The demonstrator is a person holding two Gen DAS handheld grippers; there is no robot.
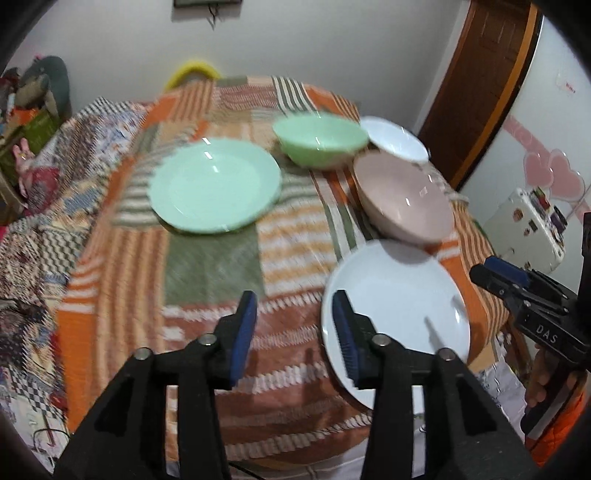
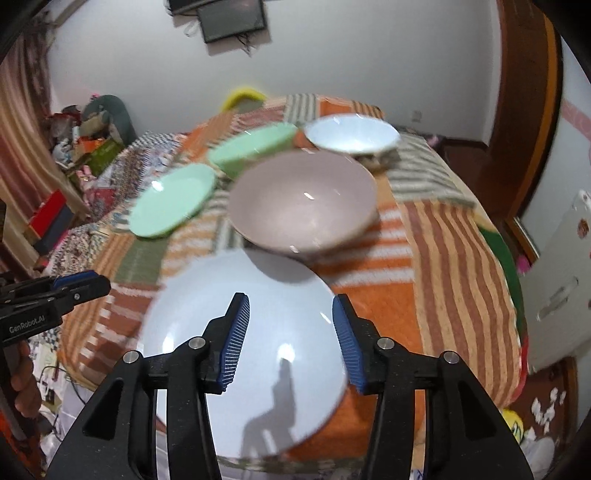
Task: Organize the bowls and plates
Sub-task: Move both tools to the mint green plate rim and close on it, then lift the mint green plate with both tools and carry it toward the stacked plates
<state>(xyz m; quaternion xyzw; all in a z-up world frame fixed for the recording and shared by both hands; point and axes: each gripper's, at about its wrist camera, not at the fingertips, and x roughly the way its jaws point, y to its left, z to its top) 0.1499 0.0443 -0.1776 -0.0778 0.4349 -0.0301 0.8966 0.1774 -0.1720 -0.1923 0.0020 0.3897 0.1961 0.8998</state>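
A striped cloth covers the surface (image 2: 443,258); the white plate (image 2: 243,332) lies just before the pink bowl (image 2: 303,203). Both claws, right (image 2: 291,341) and left (image 1: 291,338), hang spread and empty; best to pinch the plate's near rim squarely

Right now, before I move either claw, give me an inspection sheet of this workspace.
Surface: table under a striped patchwork cloth.
Job's things: white plate nearest, pink bowl behind it, green plate, green bowl, white bowl at the back; all separate, none stacked.
Clutter: nothing seen on the cloth.
Grippers: left claw open, empty; right claw open, empty, over the white plate.
Cables: dark wires below the table edge.
Surroundings: wooden door, wall screen, piled belongings.
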